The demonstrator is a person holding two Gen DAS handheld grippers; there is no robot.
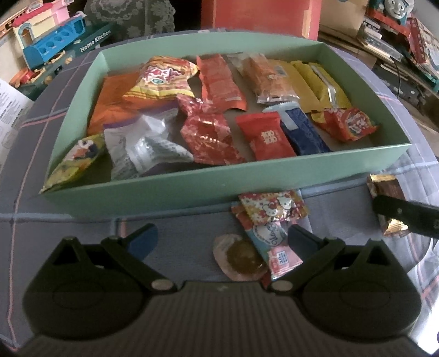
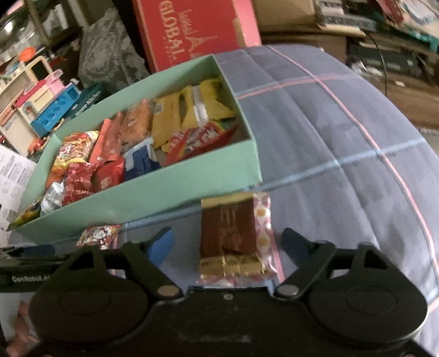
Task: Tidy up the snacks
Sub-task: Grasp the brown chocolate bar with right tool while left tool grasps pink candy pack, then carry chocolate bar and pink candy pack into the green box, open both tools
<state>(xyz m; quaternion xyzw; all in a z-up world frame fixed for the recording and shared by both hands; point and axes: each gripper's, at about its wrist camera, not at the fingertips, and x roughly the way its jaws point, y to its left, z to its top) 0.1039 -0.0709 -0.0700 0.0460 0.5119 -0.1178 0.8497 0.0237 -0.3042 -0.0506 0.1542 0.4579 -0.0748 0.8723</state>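
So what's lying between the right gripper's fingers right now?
A brown and gold snack bar on a clear patterned packet, seen in the right wrist view; the fingers aren't touching it.

A grey-blue plaid cloth with pink and pale blue lines covers the surface, bulging softly at its far edge. Behind it stands a red carton printed with "GLOBAL", and next to that a grey lace-patterned cushion. Off to the left, a jumble of plastic toys: a pink-and-cream toy kitchen and a blue toy piece. On the right, brown cardboard boxes and a blue toy train. The light is dim.
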